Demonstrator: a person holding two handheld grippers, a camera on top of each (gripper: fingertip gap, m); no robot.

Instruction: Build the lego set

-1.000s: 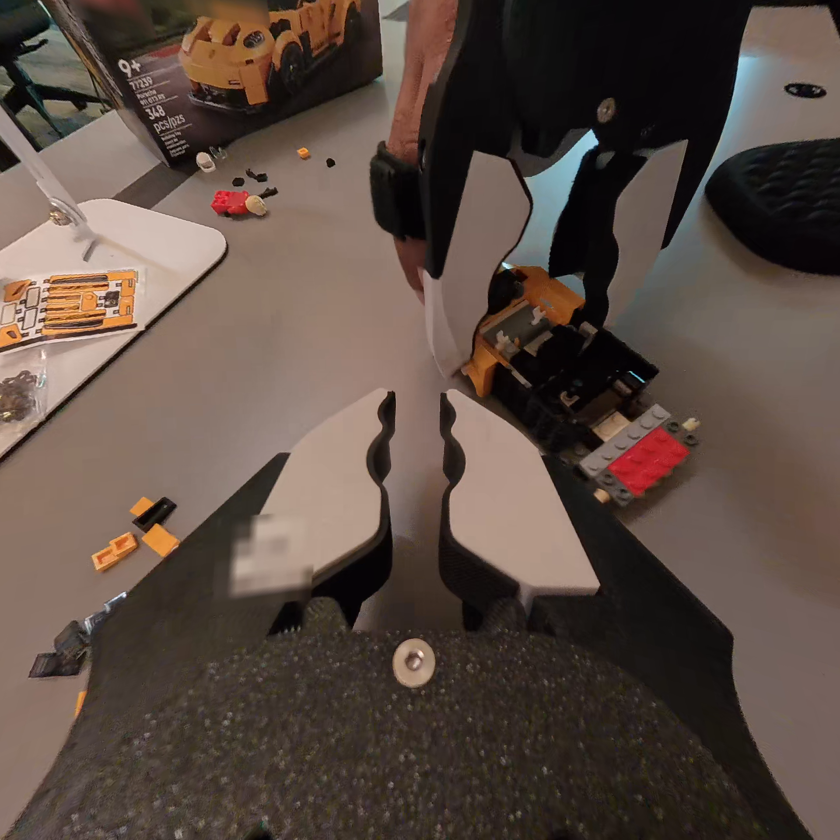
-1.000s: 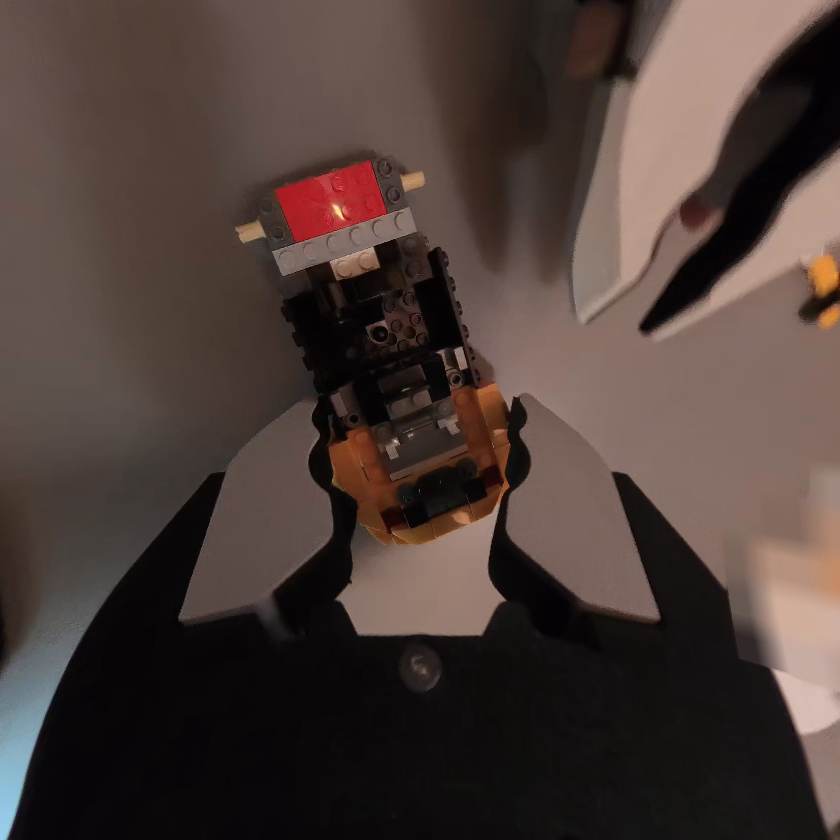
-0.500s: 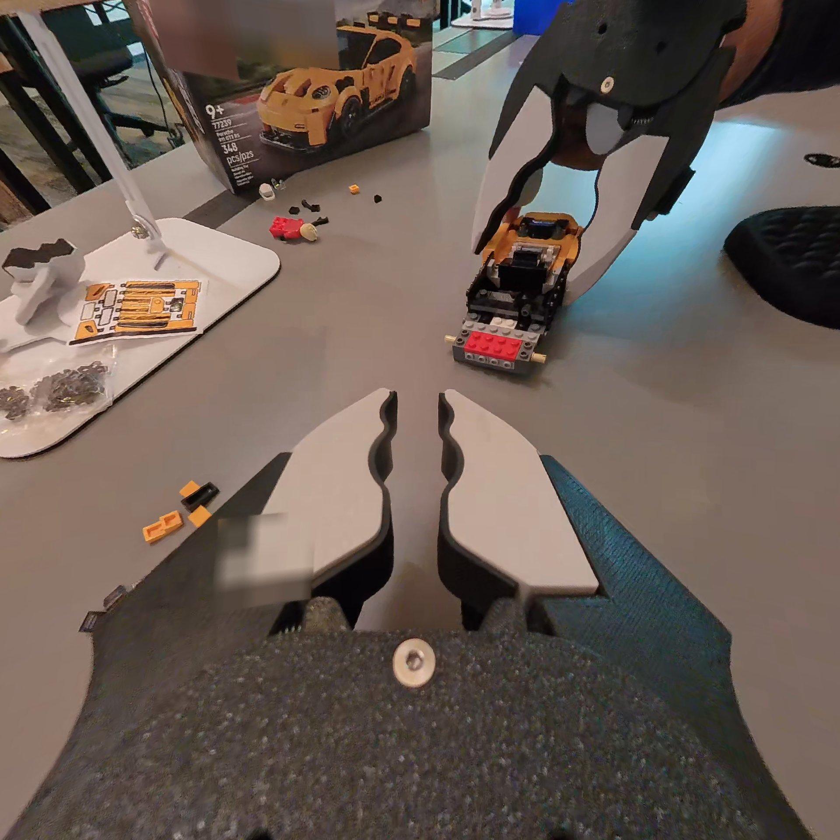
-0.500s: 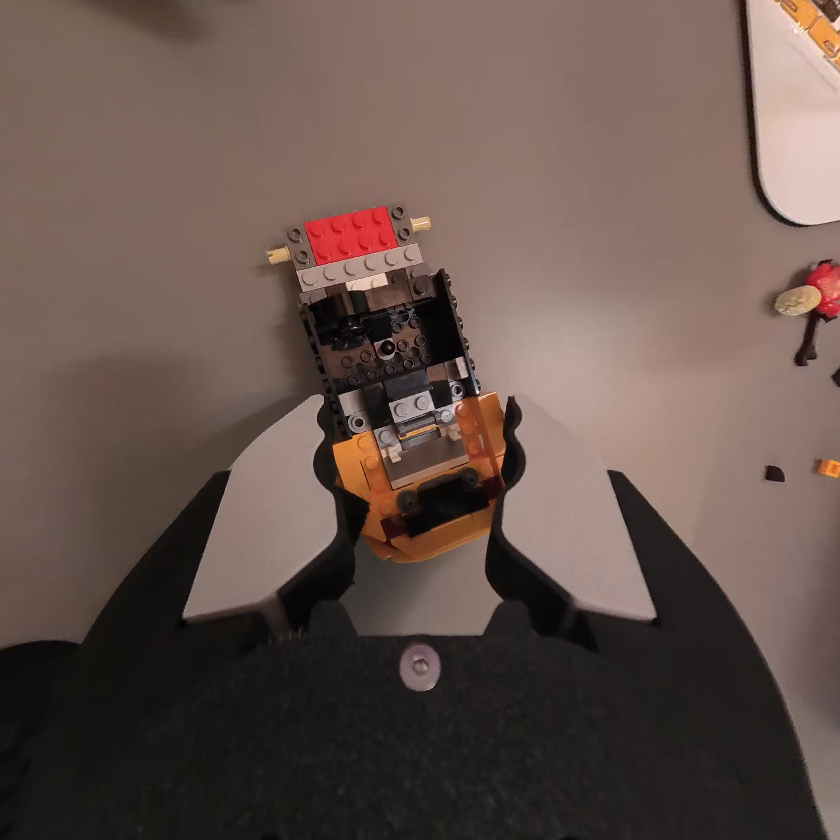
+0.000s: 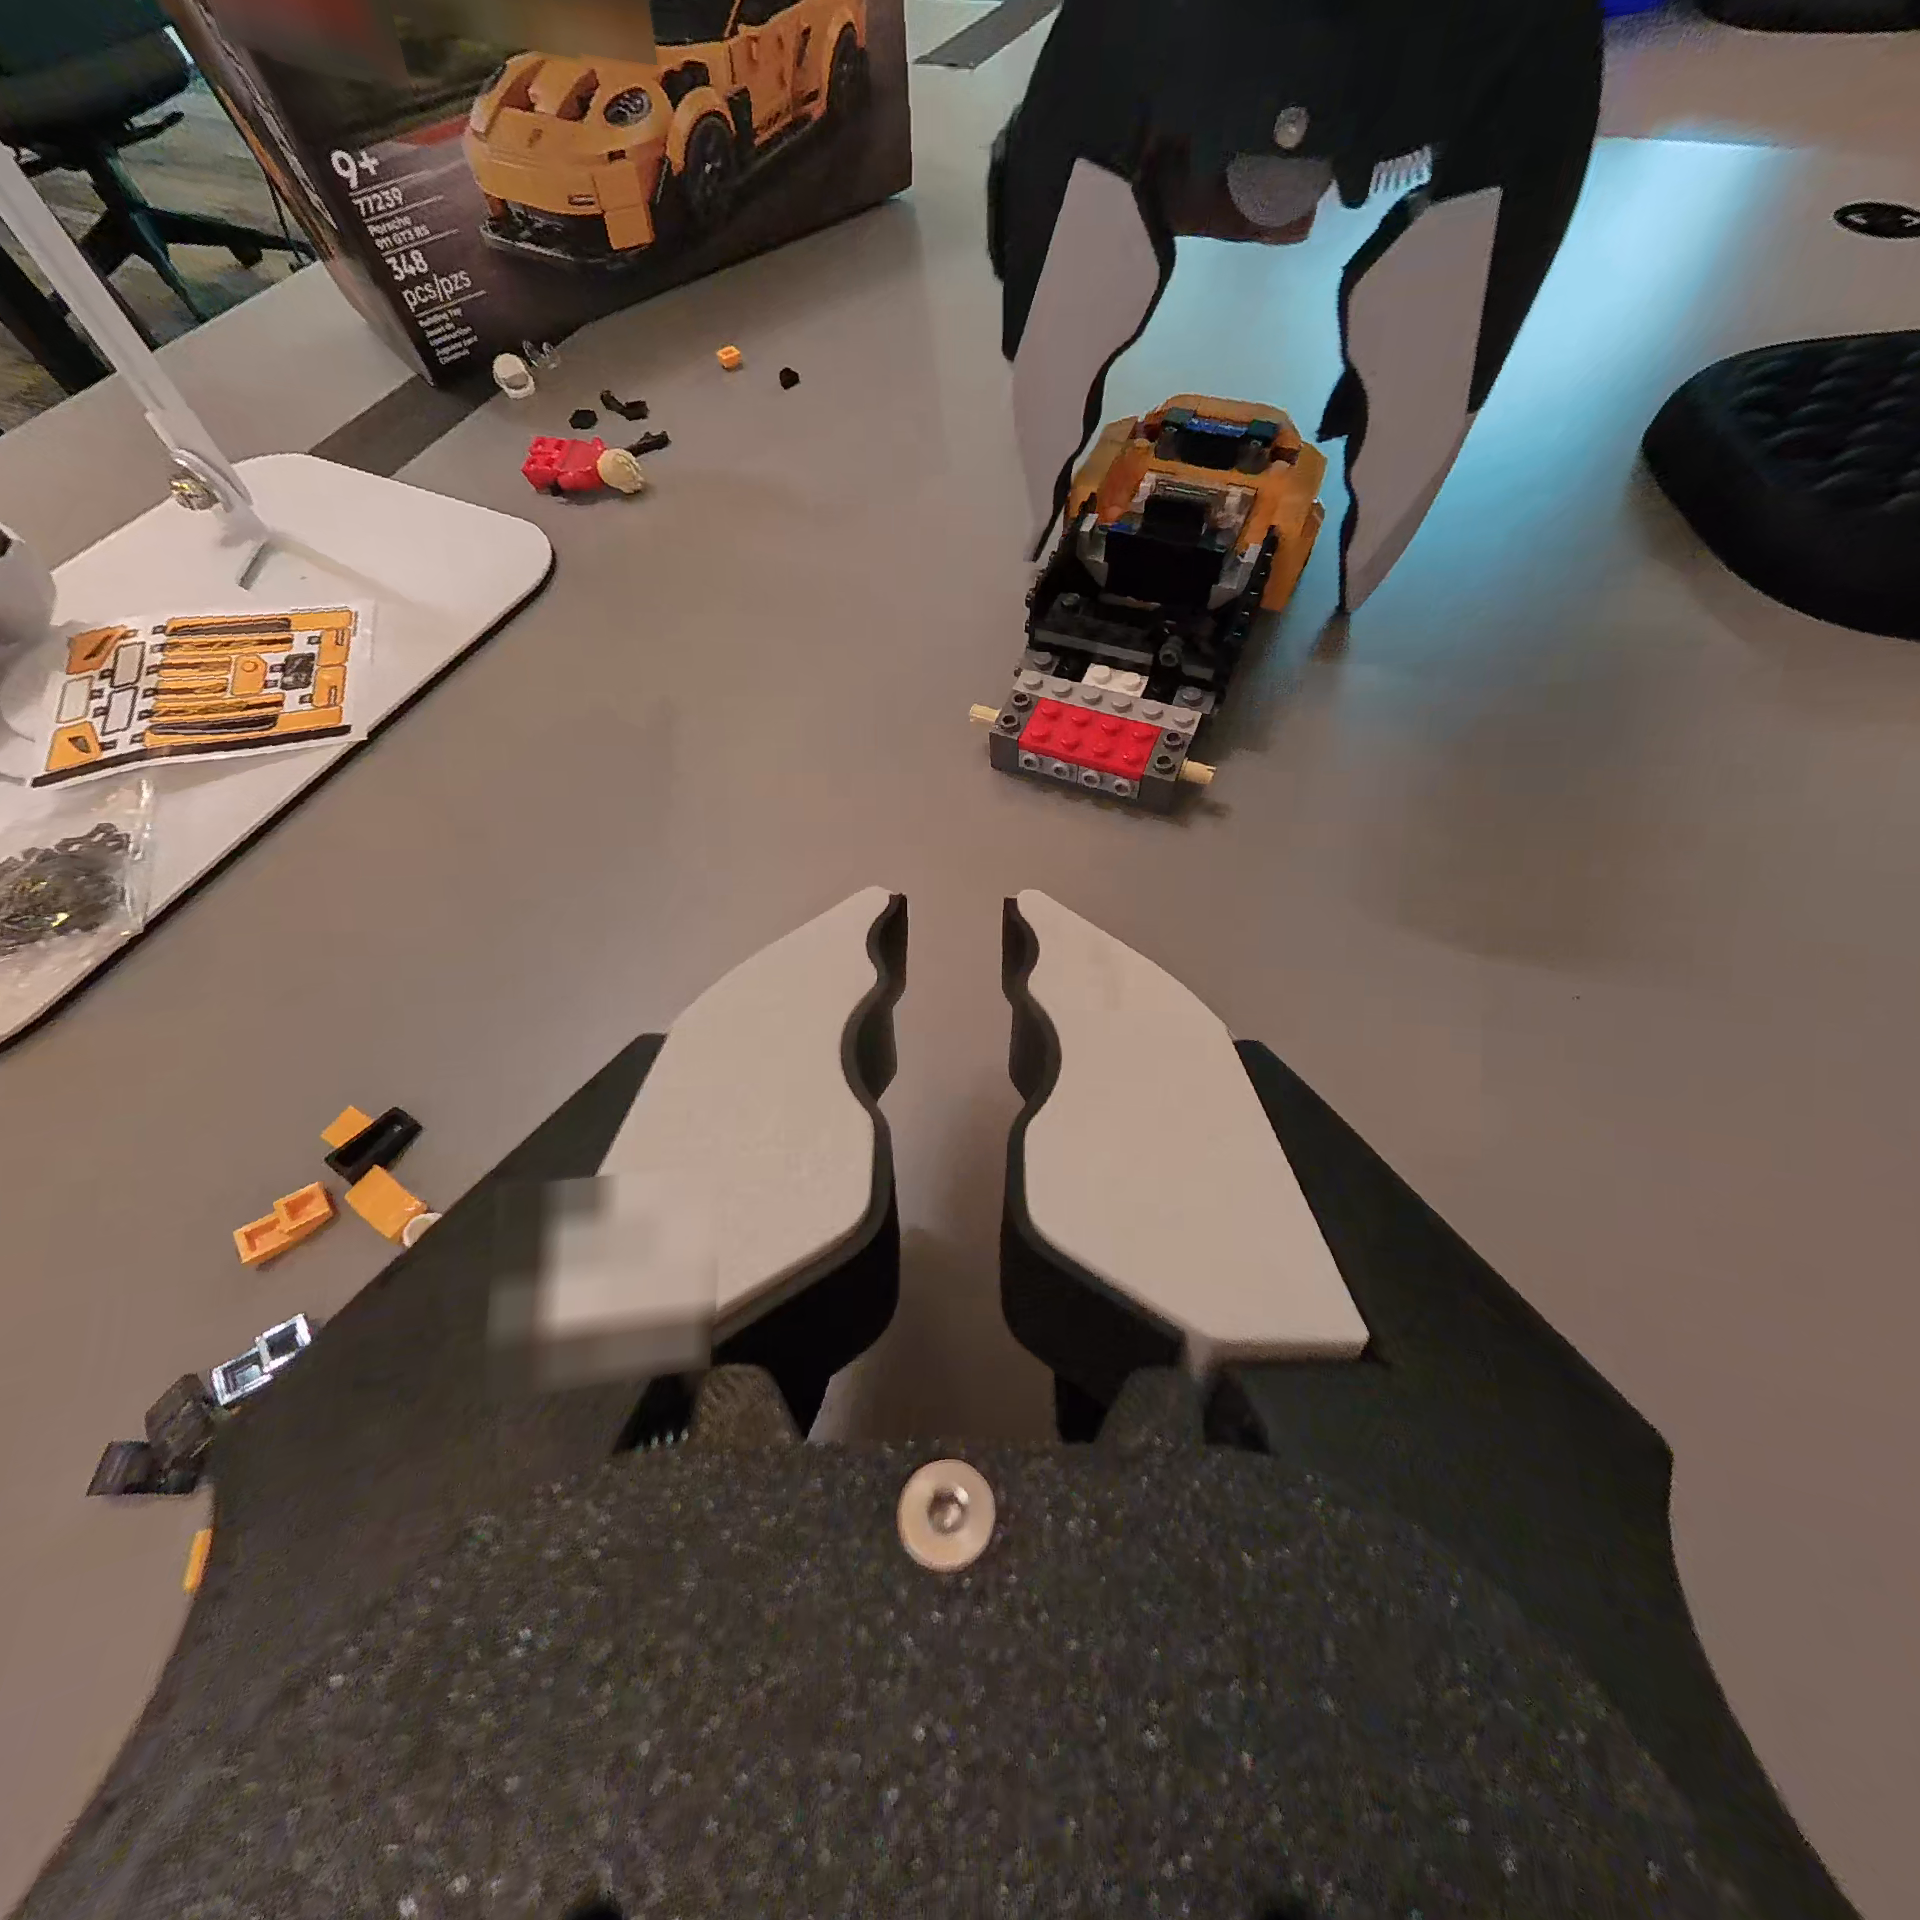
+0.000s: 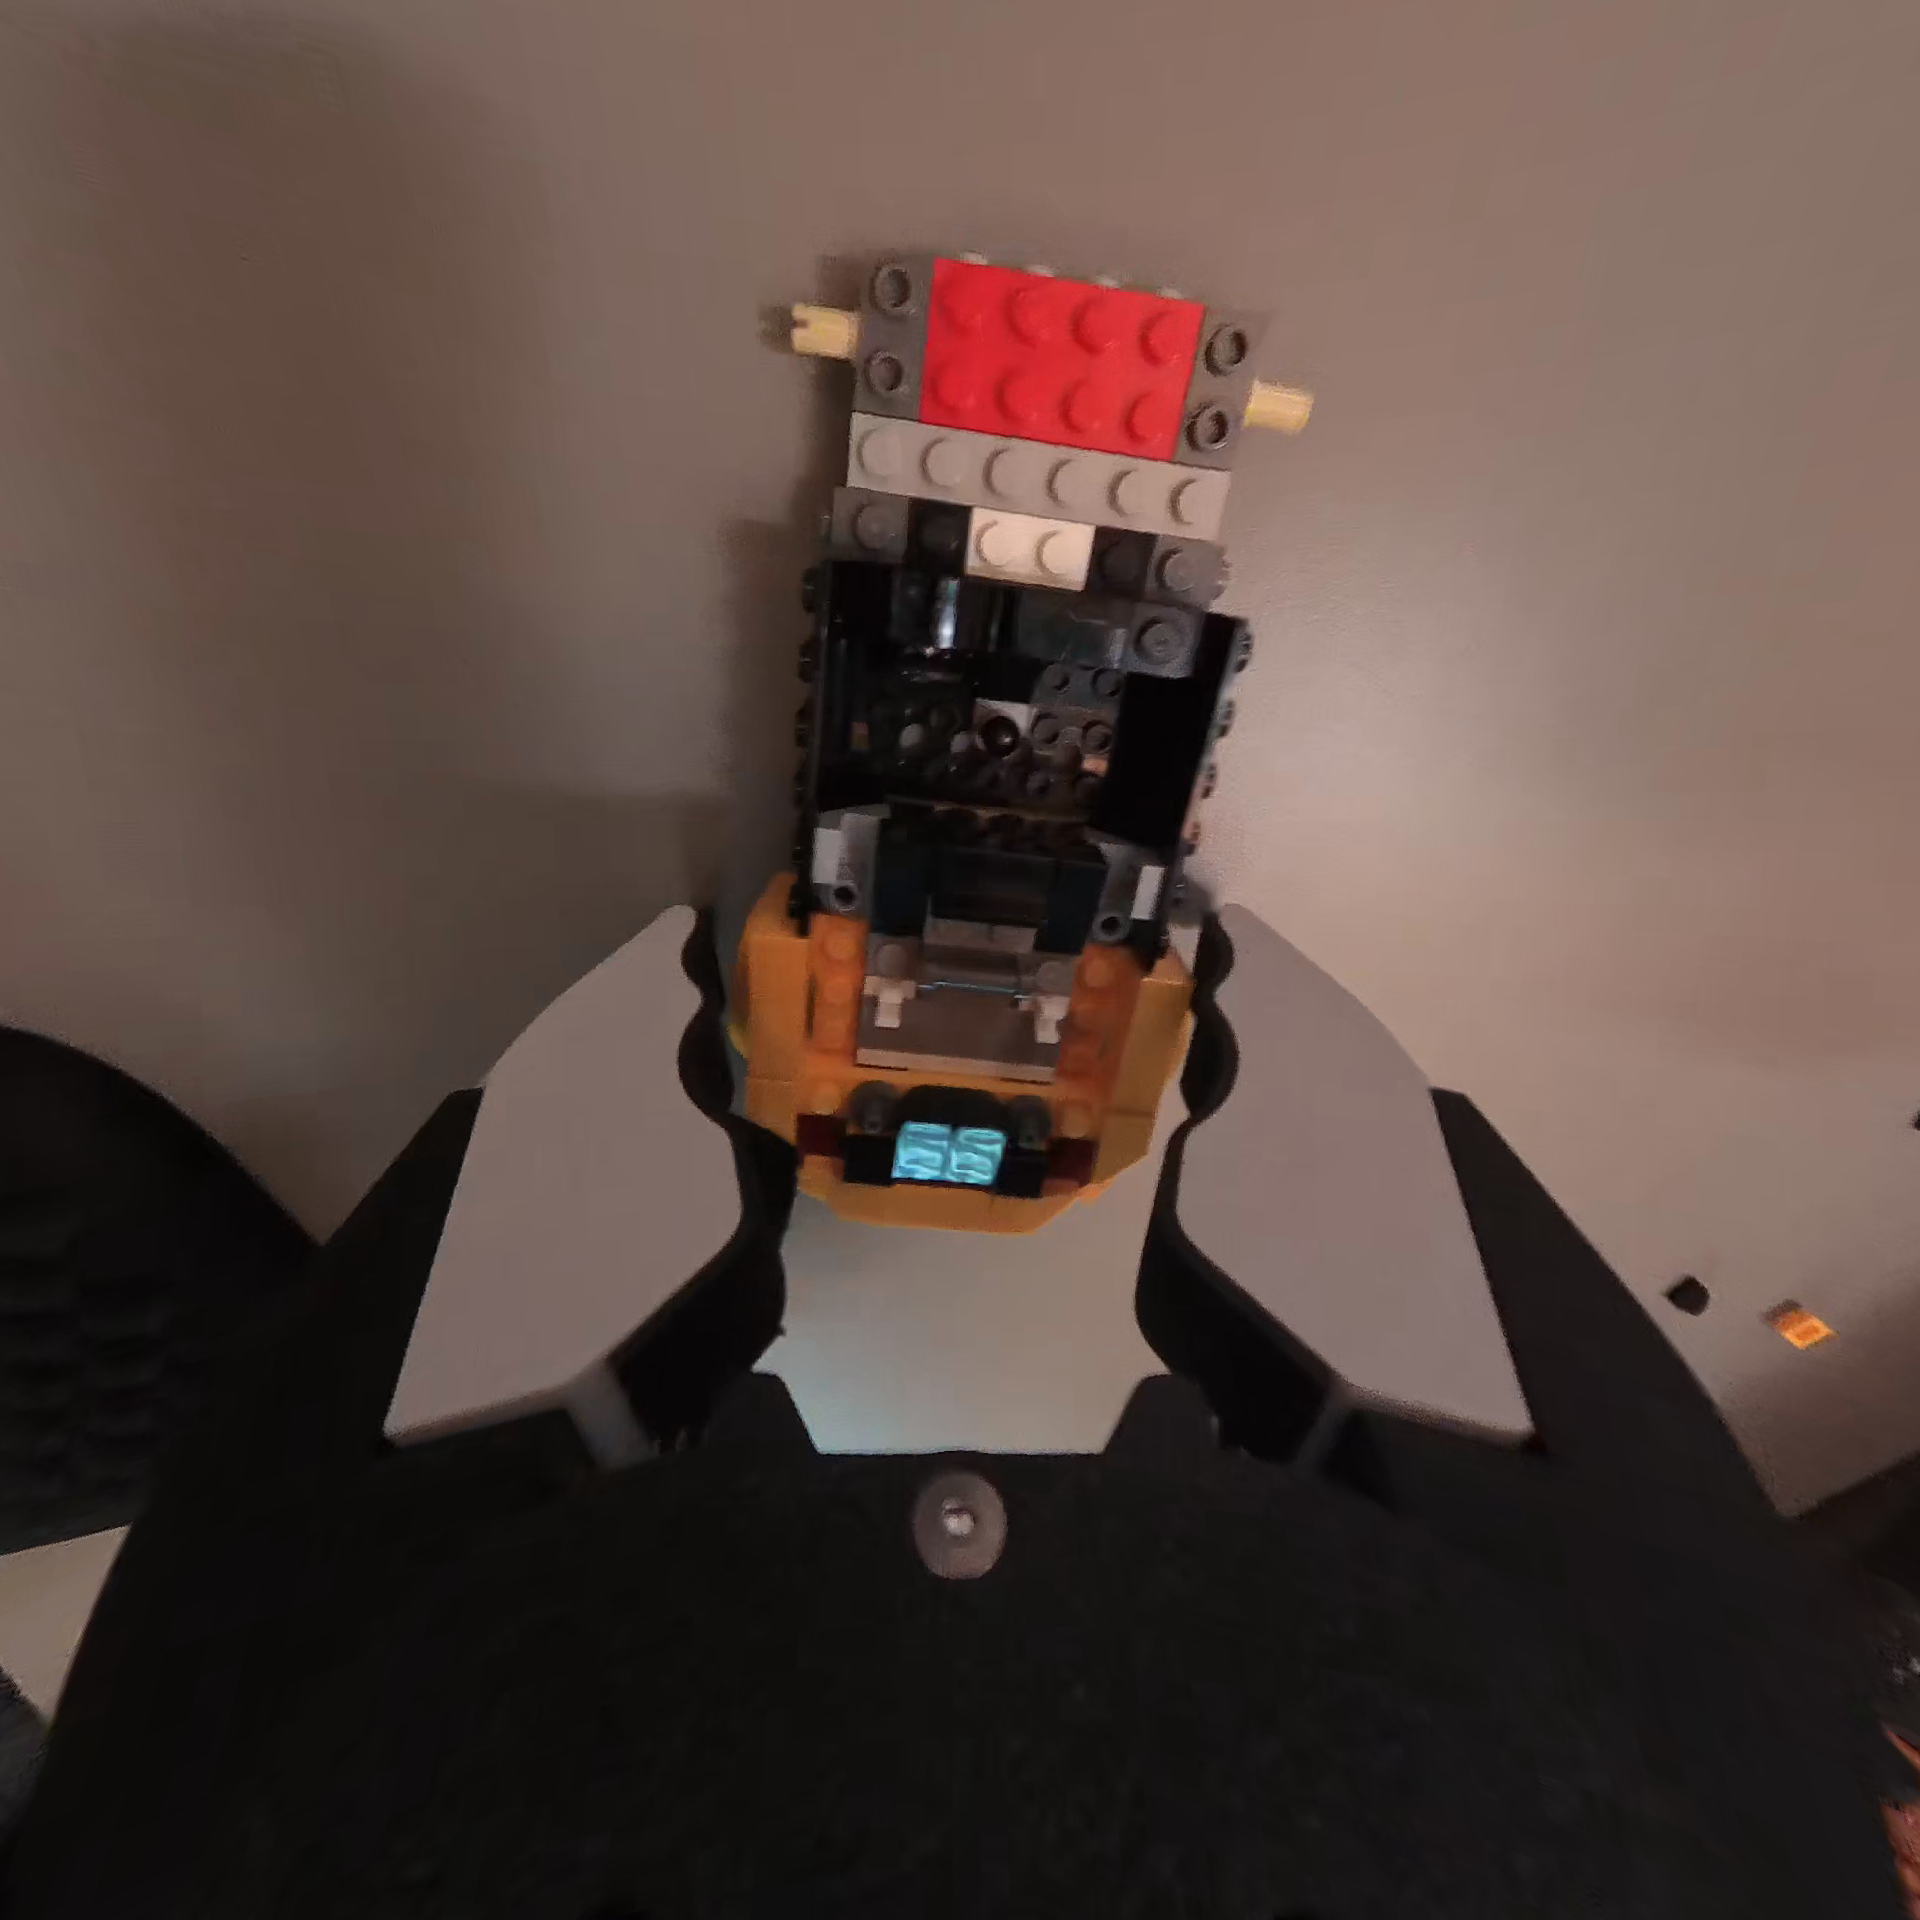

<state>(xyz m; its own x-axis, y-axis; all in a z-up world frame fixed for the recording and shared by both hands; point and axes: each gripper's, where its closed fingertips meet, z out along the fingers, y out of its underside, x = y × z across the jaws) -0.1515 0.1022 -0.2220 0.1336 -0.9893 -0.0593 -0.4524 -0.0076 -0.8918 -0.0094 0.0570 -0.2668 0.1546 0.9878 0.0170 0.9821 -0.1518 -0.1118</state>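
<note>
The part-built lego car (image 5: 1132,623) stands on the grey table, with an orange rear, a black middle and a red plate (image 5: 1086,732) at the end nearest my left gripper. My right gripper (image 5: 1195,577) reaches down from the far side, its two fingers pressed against the orange rear. In the right wrist view the gripper (image 6: 956,920) hugs both orange sides of the car (image 6: 1018,727), with the red plate (image 6: 1060,358) at the far end. My left gripper (image 5: 953,904) hovers in front of the car, empty, with only a narrow gap between its fingers.
The set's box (image 5: 623,156) stands at the back left. A white board (image 5: 364,551) holds a sticker sheet (image 5: 203,681) and a bag of dark parts (image 5: 62,883). Loose orange and black pieces (image 5: 332,1184) lie at the left, red figure parts (image 5: 582,462) near the box, and a black pad (image 5: 1808,468) at the right. Spacing between my two grippers at the tips: around 15 cm. The red plate (image 6: 1060,358) is about equally far from each gripper, around 8 cm.
The right gripper has swung the car round, so its red end now points straight at my left gripper. The left gripper has drawn back from the car, its finger gap unchanged.
</note>
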